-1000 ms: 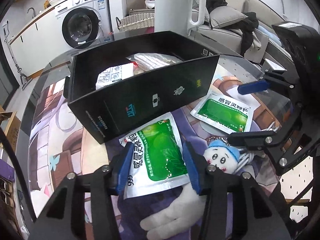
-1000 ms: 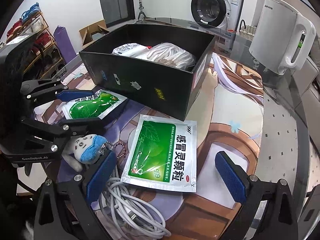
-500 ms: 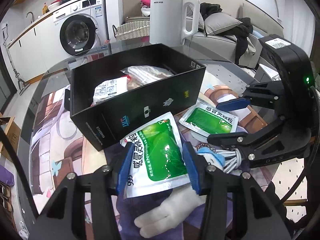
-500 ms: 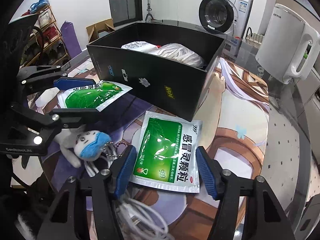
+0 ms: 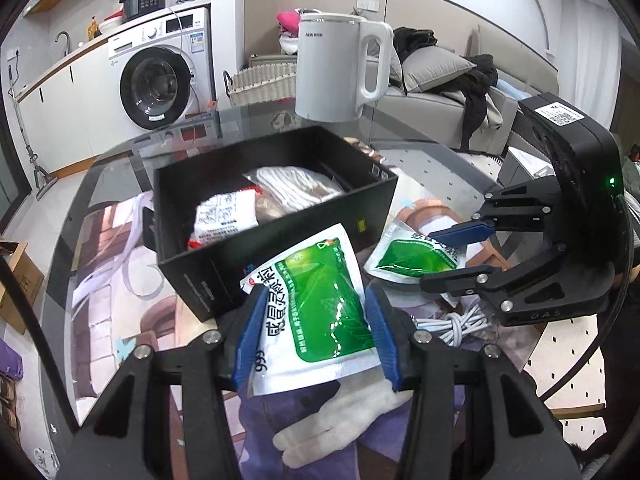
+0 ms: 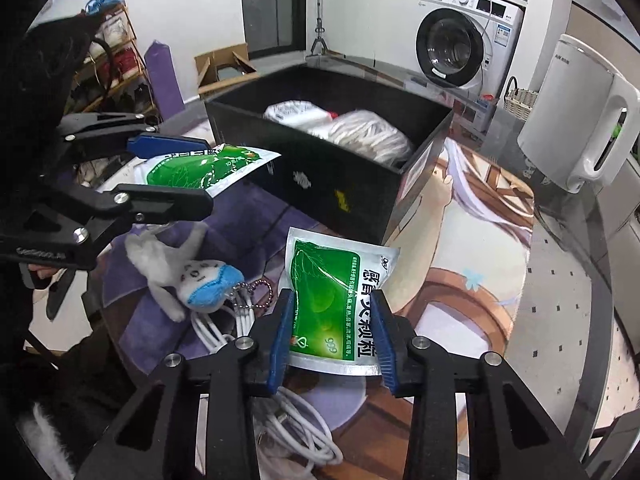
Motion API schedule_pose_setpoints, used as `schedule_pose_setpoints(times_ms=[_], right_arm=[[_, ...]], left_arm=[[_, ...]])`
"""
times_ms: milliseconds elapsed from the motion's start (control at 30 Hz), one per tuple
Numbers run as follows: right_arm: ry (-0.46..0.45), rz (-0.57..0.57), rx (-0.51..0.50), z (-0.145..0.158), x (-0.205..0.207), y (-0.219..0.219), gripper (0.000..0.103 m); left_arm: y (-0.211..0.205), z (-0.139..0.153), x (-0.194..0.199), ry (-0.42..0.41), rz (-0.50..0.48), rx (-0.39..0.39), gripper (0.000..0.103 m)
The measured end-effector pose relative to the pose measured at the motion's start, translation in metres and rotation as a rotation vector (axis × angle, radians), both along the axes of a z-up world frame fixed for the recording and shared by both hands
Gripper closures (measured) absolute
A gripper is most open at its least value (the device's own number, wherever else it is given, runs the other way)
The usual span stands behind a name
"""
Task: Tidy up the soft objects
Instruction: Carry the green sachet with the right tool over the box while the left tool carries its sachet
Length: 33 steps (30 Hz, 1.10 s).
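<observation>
We find the left gripper (image 5: 316,332) clamped on a raised green sachet (image 5: 320,312); the right gripper (image 6: 332,336) is closing around a second sachet (image 6: 336,300) beside the black box (image 6: 320,176).

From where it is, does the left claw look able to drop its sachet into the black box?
Probably yes. The left claw grips the green sachet off the mat, just in front of the black box. The box is open-topped, with room beside the white packets, and nothing stands between.
</observation>
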State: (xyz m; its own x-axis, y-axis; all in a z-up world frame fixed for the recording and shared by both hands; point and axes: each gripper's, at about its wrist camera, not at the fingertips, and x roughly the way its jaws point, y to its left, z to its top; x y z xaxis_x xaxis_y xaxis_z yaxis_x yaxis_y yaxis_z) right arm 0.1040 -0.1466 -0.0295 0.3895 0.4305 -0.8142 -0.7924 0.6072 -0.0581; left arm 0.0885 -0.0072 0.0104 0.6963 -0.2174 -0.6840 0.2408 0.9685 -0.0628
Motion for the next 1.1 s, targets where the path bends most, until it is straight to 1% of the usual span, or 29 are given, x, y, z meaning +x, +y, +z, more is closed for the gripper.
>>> schedule_pose_setpoints(times_ms=[367,600,833,1100], right_arm=[[-0.051,-0.013,0.120,0.034,-0.007,-0.012,0.066],[-0.084,-0.044,0.194,0.049,-0.009,-0.013,0.066],[-0.109,-0.067,0.275,0.057,-0.007,-0.011,0.066],[-0.125,-0.073,0.318,0.058,-0.008,-0.004,0.066]], left_arm=[[0.017,0.021,-0.006,-0.094,0.060,-0.040,0.054],[0.023,0.027,-0.009,-0.128,0.093,-0.055,0.054],[0.026,0.027,-0.007,-0.144,0.126,-0.054,0.054],[0.034,0.029,-0.006,-0.161,0.159,-0.058,0.054]])
